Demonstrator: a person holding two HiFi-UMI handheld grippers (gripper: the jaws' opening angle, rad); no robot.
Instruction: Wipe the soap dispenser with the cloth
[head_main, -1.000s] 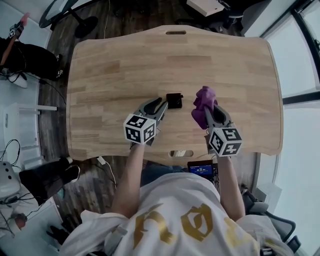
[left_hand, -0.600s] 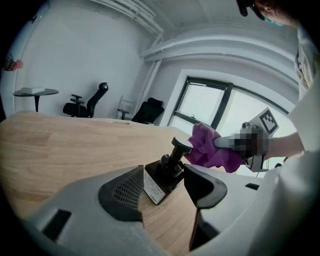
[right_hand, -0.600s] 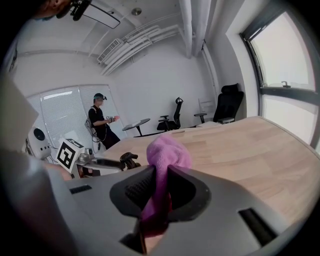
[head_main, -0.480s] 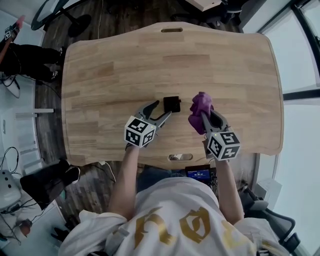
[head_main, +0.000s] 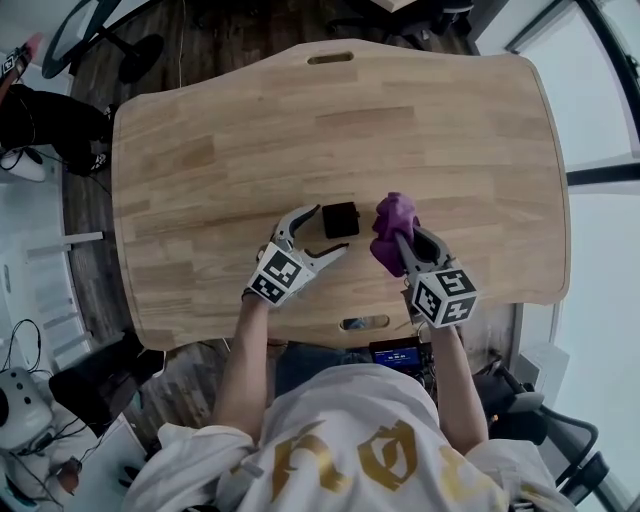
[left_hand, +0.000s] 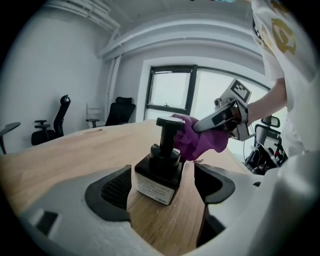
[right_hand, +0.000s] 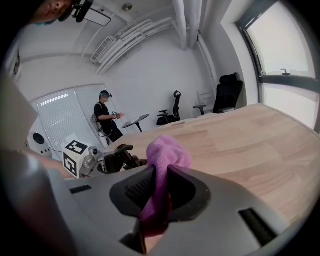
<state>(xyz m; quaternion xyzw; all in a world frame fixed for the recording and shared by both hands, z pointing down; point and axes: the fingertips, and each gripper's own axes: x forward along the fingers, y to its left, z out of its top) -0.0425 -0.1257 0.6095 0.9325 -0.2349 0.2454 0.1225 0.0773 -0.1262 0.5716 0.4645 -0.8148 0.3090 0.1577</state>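
- Head view: left gripper (head_main: 331, 229) with jaws spread wide, just opened, one on either side of the dispenser (head_main: 340, 219), pads clear of it. Right gripper (head_main: 402, 243) clamped on the purple cloth (head_main: 388, 222).
- Same view: dispenser a little nearer than the middle of the table (head_main: 200, 150), foreshortened from above to a dark square; height and spout impossible to read. Cloth just to its right.
- Left gripper view: left gripper (left_hand: 164, 180) gaping, dispenser (left_hand: 157, 175) upright between the pads with a gap at each side. Long axis vertical, pump head on top, white label facing the camera; spout direction not clear.
- Same view: cloth (left_hand: 200, 140) partly behind the pump head, contact uncertain; right gripper (left_hand: 200, 125) coming in from the right, arm cut off by the edge.
- Right gripper view: right gripper (right_hand: 160, 192) tight on the cloth (right_hand: 167, 155), a bunched fold above the pads. Left gripper (right_hand: 120, 156) small and dark beyond; dispenser not distinguishable there.
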